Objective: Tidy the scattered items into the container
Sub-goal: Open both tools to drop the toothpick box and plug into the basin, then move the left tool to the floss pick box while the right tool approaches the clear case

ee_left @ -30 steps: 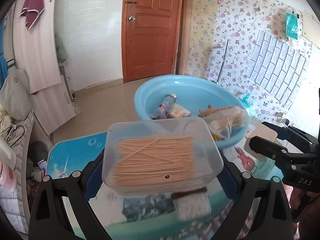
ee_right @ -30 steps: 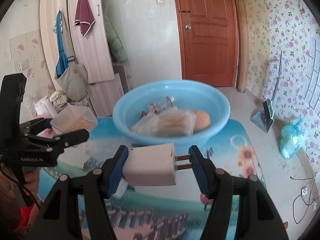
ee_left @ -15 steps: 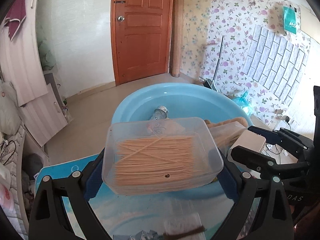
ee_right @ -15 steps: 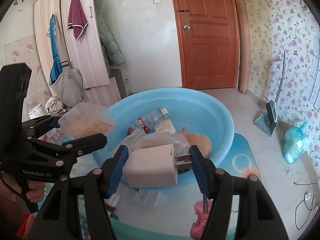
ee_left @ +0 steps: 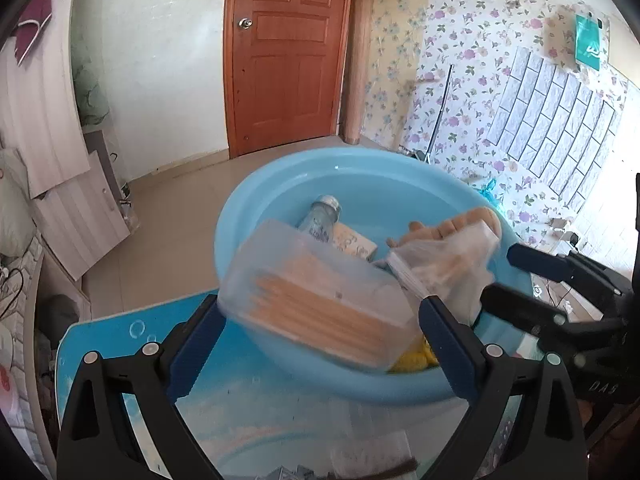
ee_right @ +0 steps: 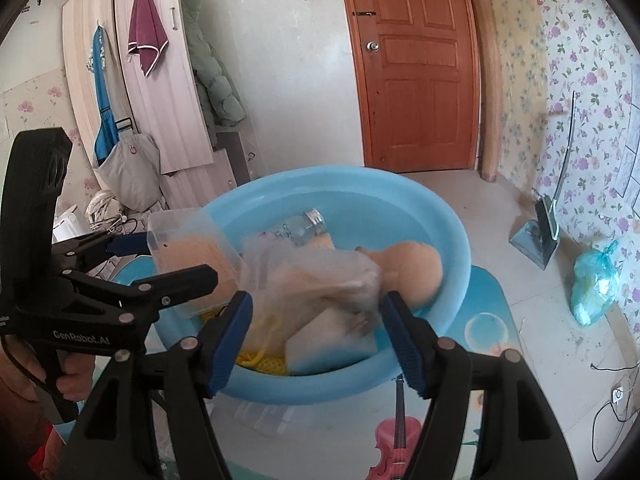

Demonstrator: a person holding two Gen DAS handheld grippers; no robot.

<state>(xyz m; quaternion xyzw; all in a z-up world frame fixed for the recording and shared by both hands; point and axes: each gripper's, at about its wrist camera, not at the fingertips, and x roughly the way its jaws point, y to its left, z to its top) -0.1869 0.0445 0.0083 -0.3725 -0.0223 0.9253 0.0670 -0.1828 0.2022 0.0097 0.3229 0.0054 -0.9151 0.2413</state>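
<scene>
The left gripper (ee_left: 320, 316) is seen wide apart. The clear box of sticks (ee_left: 320, 300) is blurred and tilted between its fingers, over the blue tub (ee_left: 256, 204); a touch cannot be told. The right gripper (ee_right: 316, 320) is being opened. The white plug block (ee_right: 332, 336) is seen loose, just past its fingers, inside the tub, beside a plastic bag (ee_right: 316, 272).

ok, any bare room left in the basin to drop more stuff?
Free: the basin's far floor, between the door-side wall and the bottle. Crowded: the near half, where the toothpick box, clear bag, white adapter and plush toy pile together, with both hand-held grippers over the near rim.
</scene>
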